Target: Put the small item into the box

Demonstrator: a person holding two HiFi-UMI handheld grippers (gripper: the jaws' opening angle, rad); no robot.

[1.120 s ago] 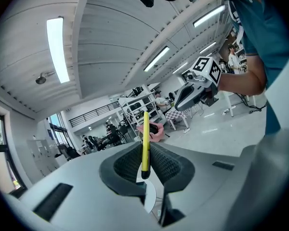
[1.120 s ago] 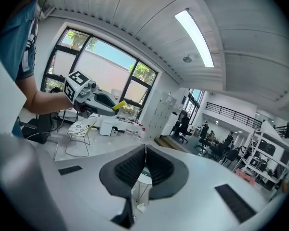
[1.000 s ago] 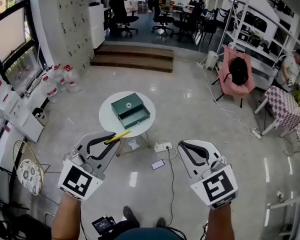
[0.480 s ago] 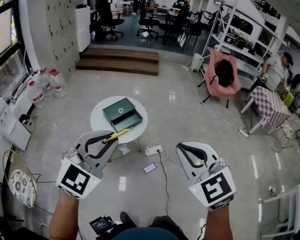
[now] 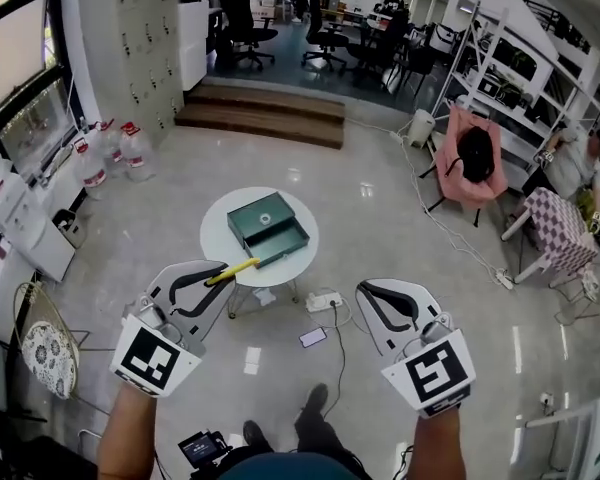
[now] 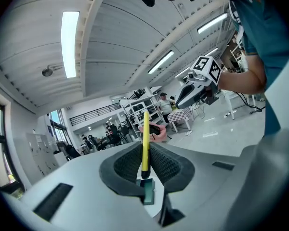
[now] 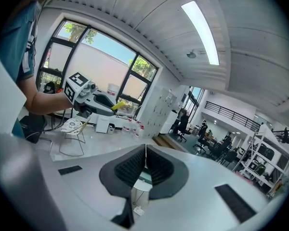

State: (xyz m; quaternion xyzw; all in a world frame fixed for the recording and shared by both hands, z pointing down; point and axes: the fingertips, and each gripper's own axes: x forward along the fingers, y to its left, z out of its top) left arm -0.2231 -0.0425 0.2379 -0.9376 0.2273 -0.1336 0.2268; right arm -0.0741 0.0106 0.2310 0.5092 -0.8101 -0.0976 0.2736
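Observation:
A dark green box point(image 5: 268, 226) with its drawer pulled open stands on a small round white table point(image 5: 220, 246) ahead of me. My left gripper point(image 5: 223, 270) is shut on a thin yellow stick point(image 5: 234, 269), which juts out past the jaws toward the table's near edge. In the left gripper view the yellow stick point(image 6: 145, 141) stands upright between the dark pads point(image 6: 127, 165), with a sliver of the green box point(image 6: 147, 191) below. My right gripper point(image 5: 364, 291) is level with the left one, its jaws closed together with nothing between them point(image 7: 145, 150).
A white power strip point(image 5: 325, 295), a phone point(image 5: 314, 337) and cables lie on the floor by the table. A chair with a patterned seat point(image 5: 45, 353) is at left, water bottles point(image 5: 110, 153) beyond it. Wooden steps point(image 5: 265, 113) lie farther back. A person sits in a pink chair point(image 5: 472, 158).
Both grippers keep their pose and the left keeps its hold on the stick. The view has swung slightly, and a foot now shows stepping forward below.

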